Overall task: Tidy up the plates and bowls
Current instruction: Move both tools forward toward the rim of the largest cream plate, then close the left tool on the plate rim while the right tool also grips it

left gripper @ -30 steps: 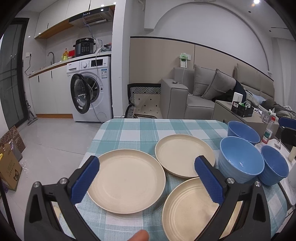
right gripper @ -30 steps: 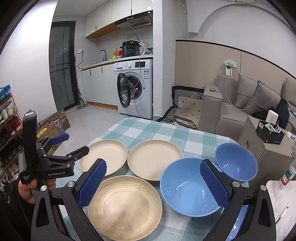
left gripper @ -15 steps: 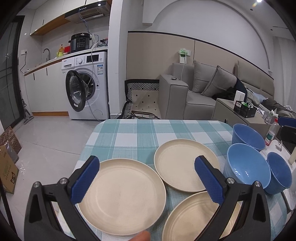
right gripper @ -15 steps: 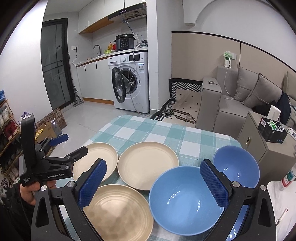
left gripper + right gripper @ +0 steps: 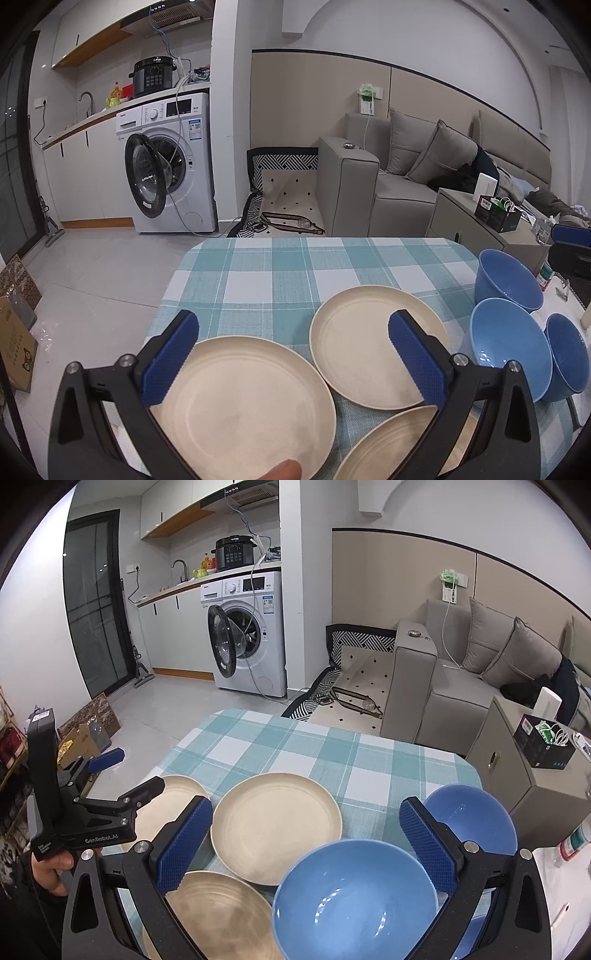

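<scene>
1. The left gripper (image 5: pixel 291 354) hangs over the table (image 5: pixel 295 266) with its jaws spread wide and nothing between them. It frames the left plate (image 5: pixel 243 402), likely because that plate is the nearest one to start a stack with.
2. The right gripper (image 5: pixel 306 842) is also spread wide and empty. It hovers above the near bowl (image 5: pixel 354 901), which suggests this hand takes the bowls while the other takes the plates.
3. The dishes already lie sorted by kind: plates toward 9 o'clock on the table, bowls toward 3 o'clock. None is stacked yet, so I judge the task has barely begun.
4. Plates: three, all cream. From the left wrist, the left plate sits at 6 o'clock, the middle plate (image 5: pixel 373 343) at 3 o'clock of it and just beside it, and the near plate (image 5: pixel 391 443) at 5 o'clock, partly hidden by a jaw.
5. Bowls: three, all blue. From the left wrist they cluster at 3 to 4 o'clock: the far bowl (image 5: pixel 508 280), the near bowl (image 5: pixel 506 345), and a third bowl (image 5: pixel 569 354) at the table edge.
6. A fingertip (image 5: pixel 284 470) shows at 6 o'clock.
</scene>
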### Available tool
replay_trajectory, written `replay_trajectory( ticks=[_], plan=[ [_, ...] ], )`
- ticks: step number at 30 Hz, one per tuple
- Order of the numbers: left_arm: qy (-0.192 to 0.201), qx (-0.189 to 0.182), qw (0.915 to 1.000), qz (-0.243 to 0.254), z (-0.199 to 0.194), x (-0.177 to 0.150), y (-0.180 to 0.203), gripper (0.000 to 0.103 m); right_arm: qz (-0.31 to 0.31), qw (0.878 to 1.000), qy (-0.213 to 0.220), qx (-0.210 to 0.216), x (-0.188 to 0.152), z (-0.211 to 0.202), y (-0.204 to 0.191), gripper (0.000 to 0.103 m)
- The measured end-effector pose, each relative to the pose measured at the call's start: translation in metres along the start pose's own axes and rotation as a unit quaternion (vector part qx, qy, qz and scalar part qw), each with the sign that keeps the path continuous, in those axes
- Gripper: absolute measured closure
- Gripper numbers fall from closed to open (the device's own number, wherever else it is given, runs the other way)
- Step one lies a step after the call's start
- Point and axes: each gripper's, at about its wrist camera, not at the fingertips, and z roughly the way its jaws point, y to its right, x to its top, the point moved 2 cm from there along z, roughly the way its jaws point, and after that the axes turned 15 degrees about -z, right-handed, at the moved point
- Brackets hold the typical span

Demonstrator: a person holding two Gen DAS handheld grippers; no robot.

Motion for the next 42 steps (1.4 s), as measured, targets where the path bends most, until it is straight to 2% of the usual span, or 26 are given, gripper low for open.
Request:
replay_trajectory(
  ticks=[8,12,19,21,23,25,28,30,35,42],
  plan=[
    [-0.048,0.004,0.9989,-0.004,0.035,-0.006,0.004,0.0,0.0,0.999,-0.048,0.002,0.001,0.043,0.008,0.0],
    [-0.063,-0.005,0.998,-0.003,0.048,-0.009,0.005,0.0,-0.004,0.998,-0.068,0.003,0.0,0.063,0.01,0.0],
    [-0.092,0.005,0.9958,-0.002,0.071,-0.013,0.006,0.0,-0.001,0.994,-0.106,0.001,-0.007,0.101,0.014,0.001],
    [-0.101,0.004,0.9949,-0.001,0.076,-0.015,0.007,0.002,0.005,0.993,-0.115,0.004,-0.009,0.11,0.016,0.002],
    [-0.111,0.001,0.9938,0.002,0.081,-0.015,0.008,0.002,0.011,0.991,-0.13,0.007,-0.012,0.121,0.019,0.01],
    [-0.116,0.004,0.9932,0.004,0.086,-0.015,0.009,0.002,0.014,0.99,-0.142,0.008,-0.014,0.13,0.021,0.012],
    [-0.13,0.002,0.9914,0.012,0.095,-0.016,0.012,0.008,0.02,0.987,-0.157,0.012,-0.016,0.142,0.025,0.018],
    [-0.143,-0.001,0.9896,0.014,0.101,-0.016,0.012,0.019,0.022,0.986,-0.164,0.015,-0.017,0.147,0.026,0.019],
    [-0.171,-0.001,0.9851,0.013,0.114,-0.022,0.012,0.036,0.023,0.981,-0.192,0.024,-0.022,0.164,0.027,0.028],
    [-0.204,-0.006,0.979,0.006,0.127,-0.028,0.011,0.048,0.029,0.974,-0.221,0.041,-0.03,0.19,0.029,0.031]
  ],
)
